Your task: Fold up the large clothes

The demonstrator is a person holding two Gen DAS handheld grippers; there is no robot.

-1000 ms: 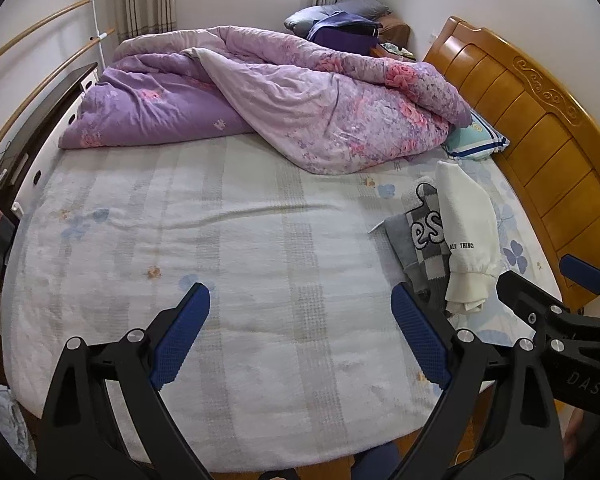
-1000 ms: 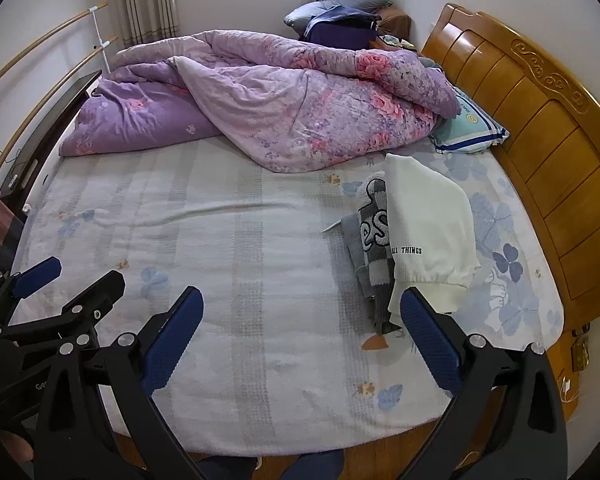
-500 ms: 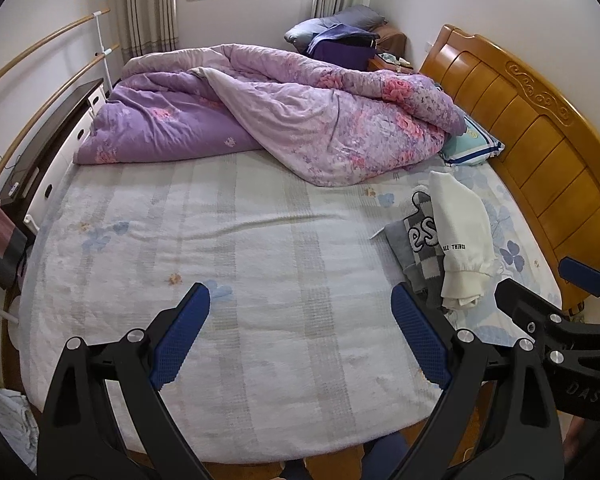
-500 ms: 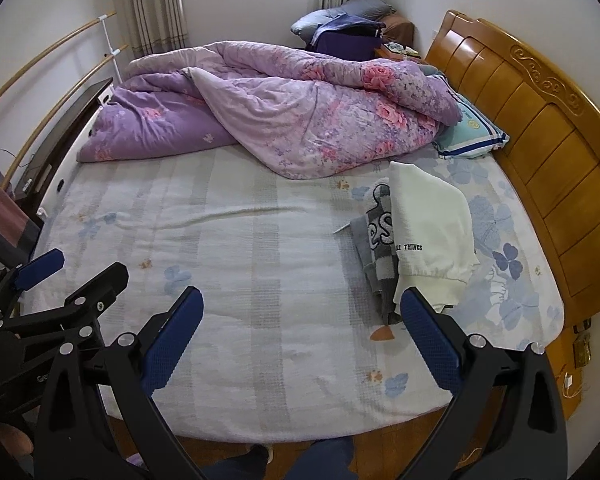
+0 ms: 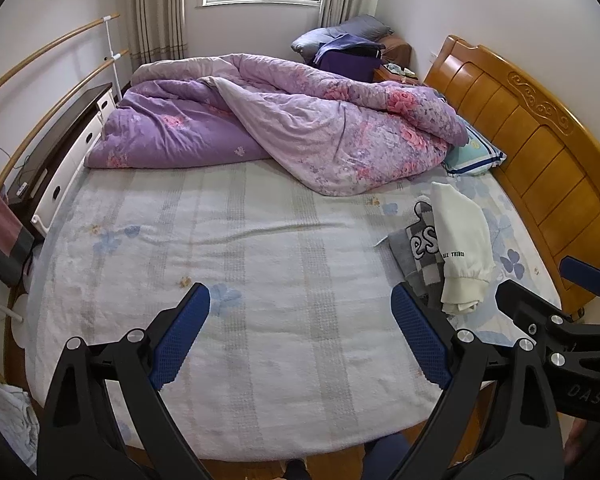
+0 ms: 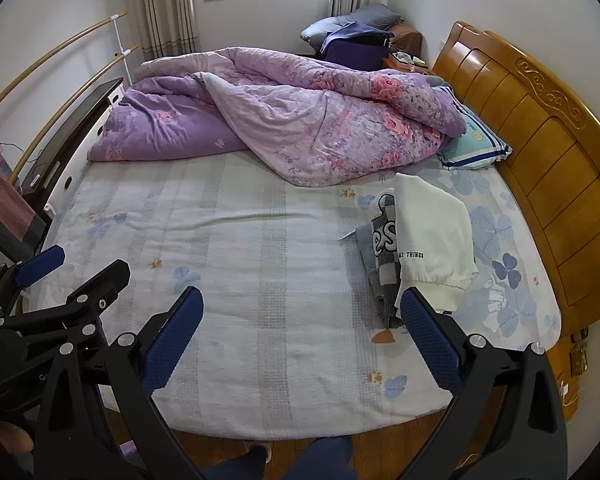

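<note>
A folded white sweatshirt (image 5: 462,246) (image 6: 432,236) lies on a folded grey checked garment (image 5: 418,250) (image 6: 378,252) at the right side of the bed (image 5: 260,280) (image 6: 260,280), near the headboard. My left gripper (image 5: 300,332) is open and empty, held above the bed's front edge. My right gripper (image 6: 300,332) is open and empty, to the right of the left one, with its right finger just in front of the stack. Each gripper shows at the edge of the other's view.
A crumpled purple floral quilt (image 5: 284,124) (image 6: 284,116) fills the far half of the bed. A striped pillow (image 6: 476,148) lies by the wooden headboard (image 6: 540,152). A dark cabinet (image 5: 56,152) and rails stand at the left. The person's feet (image 6: 284,456) are below the bed edge.
Both grippers have drawn back and risen away from the bed, so more of the room, the window and the floor show. The clothes have not moved.
</note>
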